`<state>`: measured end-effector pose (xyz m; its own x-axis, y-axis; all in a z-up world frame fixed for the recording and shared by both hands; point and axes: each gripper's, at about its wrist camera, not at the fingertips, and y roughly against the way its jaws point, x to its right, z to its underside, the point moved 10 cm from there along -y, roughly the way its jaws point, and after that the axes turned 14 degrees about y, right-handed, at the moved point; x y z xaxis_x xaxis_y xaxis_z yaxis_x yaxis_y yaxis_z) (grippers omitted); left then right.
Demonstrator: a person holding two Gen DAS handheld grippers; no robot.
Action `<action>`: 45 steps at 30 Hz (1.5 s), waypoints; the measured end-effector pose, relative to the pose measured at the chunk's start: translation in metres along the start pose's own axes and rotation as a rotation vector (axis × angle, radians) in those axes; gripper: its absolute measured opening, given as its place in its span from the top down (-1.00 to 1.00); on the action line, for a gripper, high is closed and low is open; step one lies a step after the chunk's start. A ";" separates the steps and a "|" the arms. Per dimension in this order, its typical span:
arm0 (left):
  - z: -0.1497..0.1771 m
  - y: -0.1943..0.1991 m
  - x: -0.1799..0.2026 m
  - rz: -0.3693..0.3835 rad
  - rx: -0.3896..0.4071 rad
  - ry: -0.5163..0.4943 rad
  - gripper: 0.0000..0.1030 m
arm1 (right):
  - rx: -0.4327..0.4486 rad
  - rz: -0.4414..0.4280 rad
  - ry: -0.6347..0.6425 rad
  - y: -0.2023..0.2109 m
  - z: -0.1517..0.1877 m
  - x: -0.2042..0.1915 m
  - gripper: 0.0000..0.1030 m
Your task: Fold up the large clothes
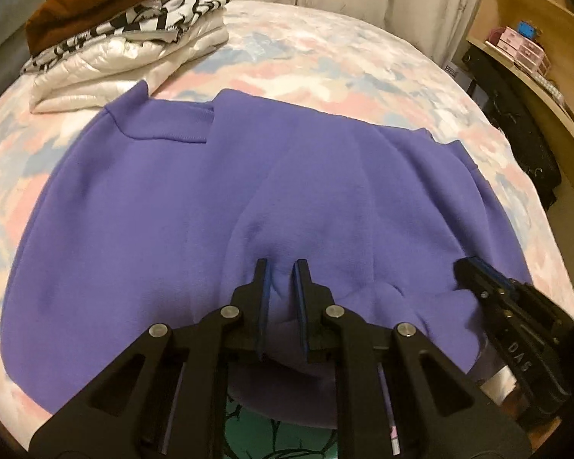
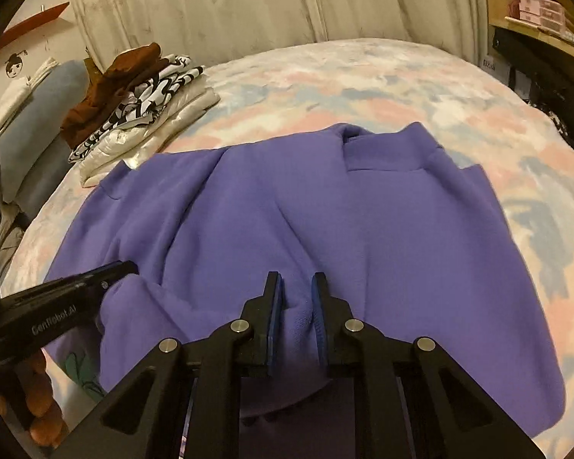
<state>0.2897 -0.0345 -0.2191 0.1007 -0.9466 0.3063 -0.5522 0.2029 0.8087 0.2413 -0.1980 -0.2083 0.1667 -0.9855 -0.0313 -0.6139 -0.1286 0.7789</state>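
A large purple fleece sweatshirt lies spread on a bed covered in a pink, blue and white blotched quilt, its ribbed hem at the far side. The black left gripper is nearly closed, its blue-padded fingers pinching a fold of the near edge; the black right gripper grips a fold the same way just beside it. One gripper body reads "GenRobot.AI", the other shows the letters "DAS". At the bed's far left corner sits a folded stack: white puffy jacket, black-and-white print, brown garment on top.
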 end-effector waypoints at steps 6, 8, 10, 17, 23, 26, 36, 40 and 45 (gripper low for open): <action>-0.001 -0.002 -0.006 0.043 -0.007 0.026 0.77 | 0.014 -0.009 -0.038 0.000 0.010 0.010 0.73; -0.002 0.000 -0.005 0.043 -0.004 0.027 0.77 | 0.010 -0.004 -0.040 0.003 0.010 0.009 0.72; -0.002 0.002 -0.004 0.041 -0.001 0.032 0.77 | 0.006 0.002 -0.040 0.009 0.010 0.006 0.72; 0.000 0.022 0.003 0.019 0.020 0.012 0.77 | 0.028 -0.018 -0.059 0.031 0.002 -0.005 0.67; 0.005 0.053 -0.003 0.027 0.036 0.038 0.77 | 0.073 -0.046 -0.080 0.067 -0.004 -0.015 0.67; 0.011 0.069 -0.008 0.028 0.038 0.049 0.77 | 0.092 -0.056 -0.075 0.086 -0.002 -0.026 0.67; 0.038 0.119 -0.027 0.037 0.052 0.072 0.77 | 0.098 -0.050 -0.002 0.135 0.021 -0.072 0.67; 0.048 0.134 -0.033 0.042 0.059 0.083 0.76 | 0.090 -0.068 0.015 0.146 0.033 -0.088 0.67; 0.048 0.146 -0.038 0.050 0.070 0.121 0.76 | 0.089 -0.081 0.030 0.157 0.046 -0.103 0.67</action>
<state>0.1655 0.0187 -0.1362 0.1680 -0.8978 0.4070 -0.6147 0.2274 0.7553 0.0917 -0.1217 -0.1116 0.2408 -0.9679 -0.0721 -0.6636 -0.2184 0.7155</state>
